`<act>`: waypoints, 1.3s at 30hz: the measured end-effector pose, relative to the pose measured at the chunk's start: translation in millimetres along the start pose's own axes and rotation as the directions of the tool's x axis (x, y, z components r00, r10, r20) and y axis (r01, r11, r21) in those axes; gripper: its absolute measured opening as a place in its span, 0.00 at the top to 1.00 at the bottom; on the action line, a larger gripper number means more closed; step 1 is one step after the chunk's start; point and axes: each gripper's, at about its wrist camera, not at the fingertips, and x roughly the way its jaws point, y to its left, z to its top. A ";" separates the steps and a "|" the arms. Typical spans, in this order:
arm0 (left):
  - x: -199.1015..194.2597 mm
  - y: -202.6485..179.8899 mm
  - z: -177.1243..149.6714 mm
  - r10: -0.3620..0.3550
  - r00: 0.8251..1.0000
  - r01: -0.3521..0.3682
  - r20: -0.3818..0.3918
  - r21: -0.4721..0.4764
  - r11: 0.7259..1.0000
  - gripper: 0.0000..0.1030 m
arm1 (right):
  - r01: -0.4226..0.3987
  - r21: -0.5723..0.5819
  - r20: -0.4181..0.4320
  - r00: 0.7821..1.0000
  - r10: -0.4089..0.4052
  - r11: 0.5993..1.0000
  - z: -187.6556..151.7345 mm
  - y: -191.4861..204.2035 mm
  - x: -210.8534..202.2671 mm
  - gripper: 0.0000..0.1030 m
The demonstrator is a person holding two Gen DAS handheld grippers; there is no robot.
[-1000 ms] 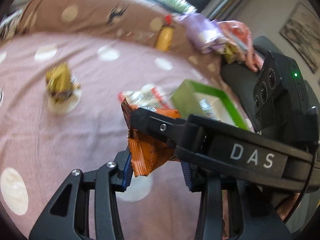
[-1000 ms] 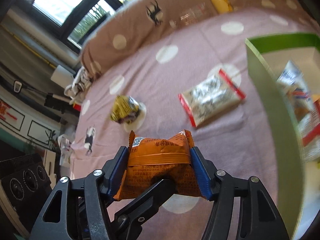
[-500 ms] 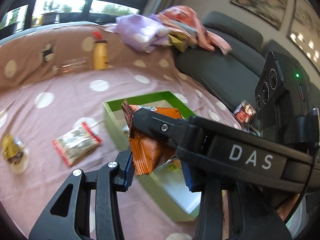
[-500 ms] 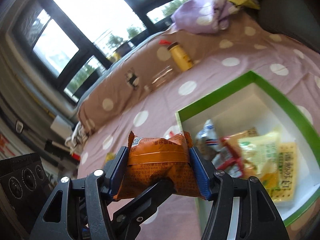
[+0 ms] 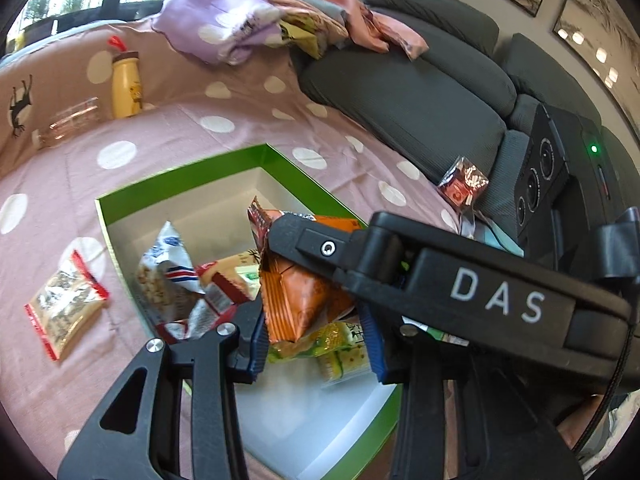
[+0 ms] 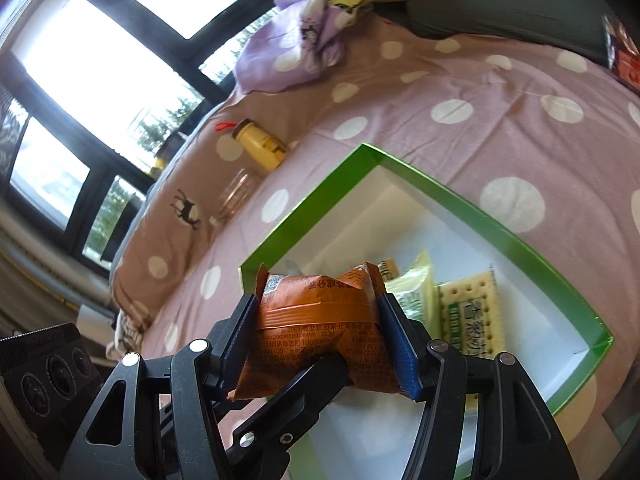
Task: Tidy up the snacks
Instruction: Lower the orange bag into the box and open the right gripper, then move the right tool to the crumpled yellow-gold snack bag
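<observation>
Overhead, crinkly orange foil packet [image 6: 320, 328] above glossy green-rimmed rectangular box [image 6: 472, 208].

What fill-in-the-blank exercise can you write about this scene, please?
1. The right claw grips an ___ packet.
2. The open box under the packet has a ___ rim.
3. The pink cloth under the box has ___ dots.
Missing words: orange; green; white.
</observation>
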 end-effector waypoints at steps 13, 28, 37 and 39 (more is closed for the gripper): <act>22.8 2.4 -6.4 -0.026 0.997 0.022 -0.071 -0.051 0.998 0.63 | 0.071 0.071 -0.064 0.996 -0.067 0.995 1.5 -23.1 12.0 0.38; -37.7 23.3 -26.9 0.050 0.999 -0.049 0.014 -0.101 0.994 0.46 | 0.168 -0.018 0.016 0.986 -0.167 0.986 -2.0 2.8 -0.8 0.38; -118.3 68.3 -62.5 0.253 0.961 -0.223 0.109 -0.233 0.946 0.21 | 0.183 -0.112 0.058 0.982 -0.177 0.977 -10.9 34.9 -2.6 0.29; -136.5 86.2 -75.0 0.307 0.944 -0.260 0.119 -0.302 0.917 0.21 | 0.198 -0.142 0.072 0.979 -0.189 0.970 -14.7 43.8 -2.6 0.27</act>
